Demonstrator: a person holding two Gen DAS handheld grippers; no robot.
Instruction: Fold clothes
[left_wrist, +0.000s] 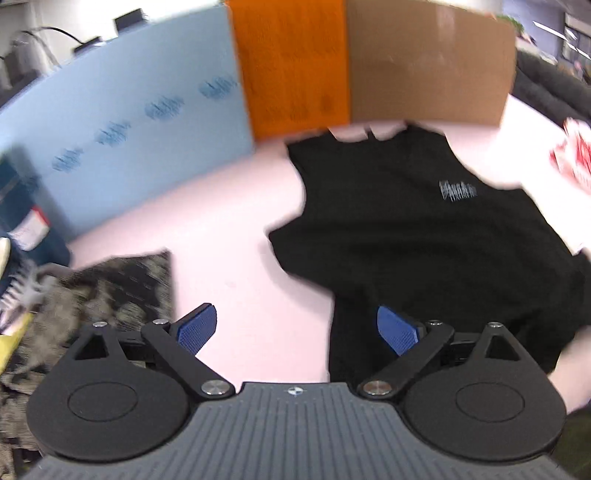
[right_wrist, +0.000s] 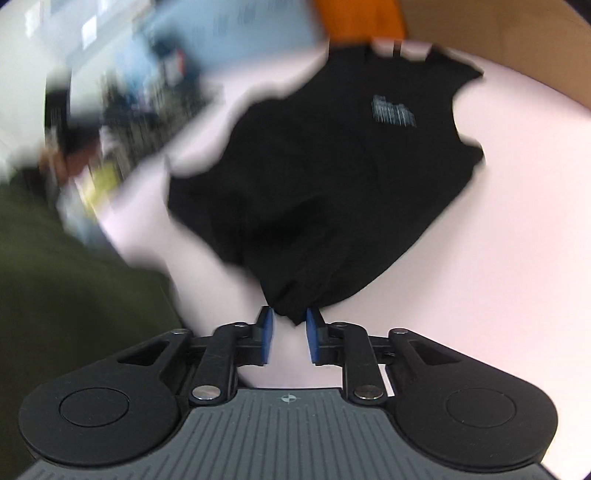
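A black sleeveless shirt (left_wrist: 406, 240) with a small pale chest print lies on the pink table (left_wrist: 229, 229), collar towards the far boards. My left gripper (left_wrist: 295, 312) hangs open above the shirt's near left edge. Its right pad (left_wrist: 399, 332) is over the cloth, its left pad is over bare table, and nothing is between them. In the right wrist view the shirt (right_wrist: 332, 166) draws into a gathered bunch at its near hem. My right gripper (right_wrist: 290, 313) stands narrow, with that bunch pinched between its fingertips. Both views are blurred.
A pale blue board (left_wrist: 129, 122), an orange panel (left_wrist: 291, 66) and a cardboard sheet (left_wrist: 428, 62) stand along the far side. A dark patterned cloth (left_wrist: 122, 288) lies near left, a red and white item (left_wrist: 572, 155) far right. A dark green garment (right_wrist: 55, 295) fills the left.
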